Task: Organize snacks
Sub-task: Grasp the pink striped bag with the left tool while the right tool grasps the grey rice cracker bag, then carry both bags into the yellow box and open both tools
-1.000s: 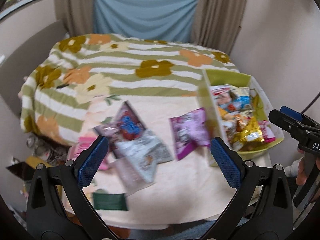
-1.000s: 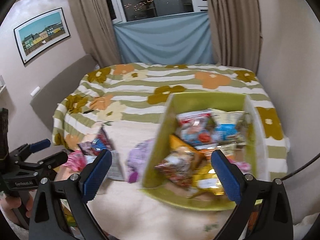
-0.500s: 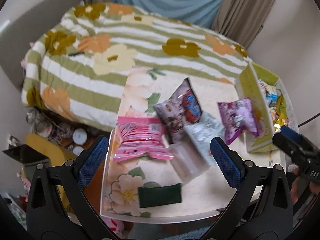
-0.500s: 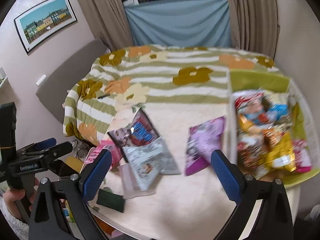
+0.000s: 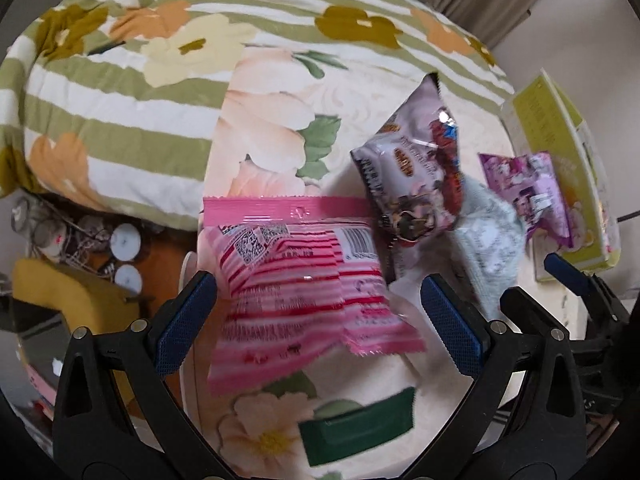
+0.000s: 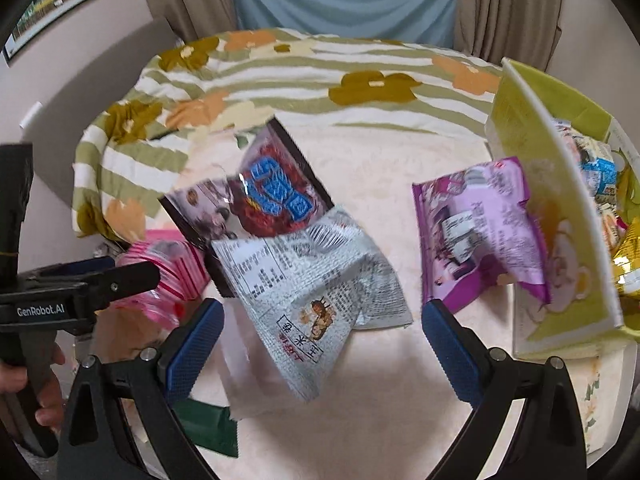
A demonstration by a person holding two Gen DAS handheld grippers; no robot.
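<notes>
Both tongs lower, left tongs (image 5: pixel 318 316) spread over pink packet (image 5: pixel 296 280), right tongs (image 6: pixel 320 344) spread over grey packet (image 6: pixel 316 288).

Floral-topped table (image 6: pixel 360 152); scattered snack packets (image 6: pixel 316 292)

Four packets lie on the bench (image 6: pixel 360 400), before the bed (image 6: pixel 320 68). The striped packet (image 5: pixel 296 276) sits farthest left, by the bench's left edge. The cartoon packet (image 6: pixel 256 196) lies to its right, partly under the printed packet (image 6: pixel 312 292). Further right, the fourth packet (image 6: pixel 480 232) leans against the bin (image 6: pixel 560 208), which holds more snacks (image 6: pixel 600 172). A flat sachet (image 5: pixel 356 428) lies nearest, at the front edge.
</notes>
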